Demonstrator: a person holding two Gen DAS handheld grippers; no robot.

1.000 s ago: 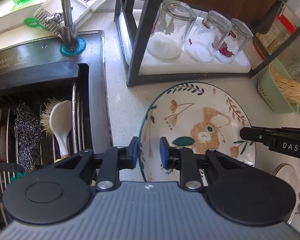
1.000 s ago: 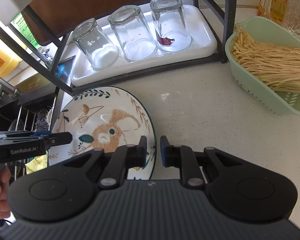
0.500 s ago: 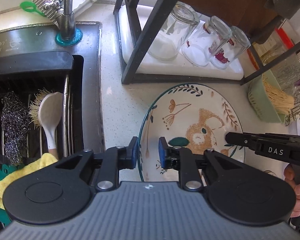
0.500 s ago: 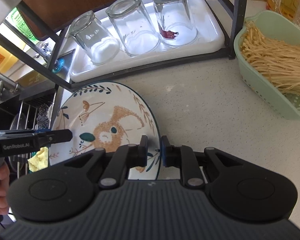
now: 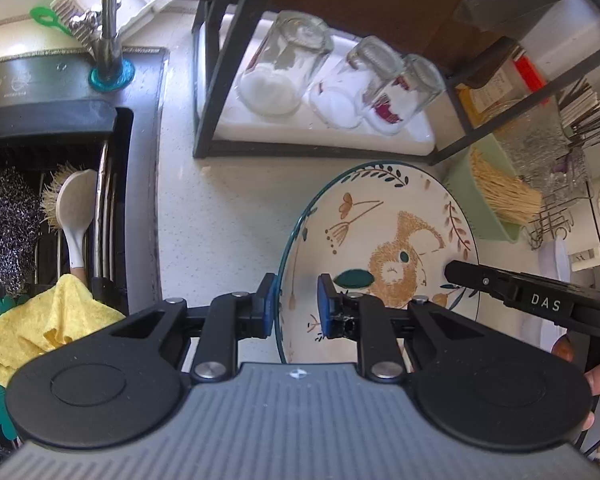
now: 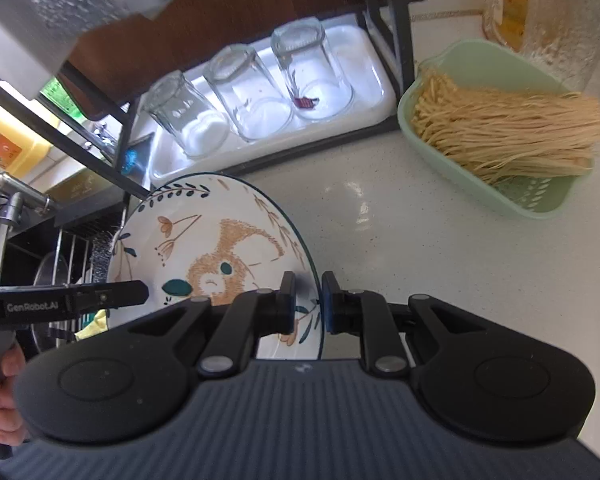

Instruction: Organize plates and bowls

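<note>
Plate (image 5: 380,240) held tilted above the counter (image 6: 440,248), clamped at opposite rims; left gripper (image 5: 296,306) fingers pinch its left rim; right gripper (image 6: 307,300) fingers pinch its right rim; rack (image 5: 212,92) close behind; basket (image 6: 500,184) right; bare counter between them.

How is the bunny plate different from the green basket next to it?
The plate is white with a painted bunny and leaves; the basket is plain pale green. The plate is round and shallow, the basket deep with slotted walls. The plate is empty and pinched at its rim by the left claw and right claw; the basket sits on the counter holding noodles.
</note>
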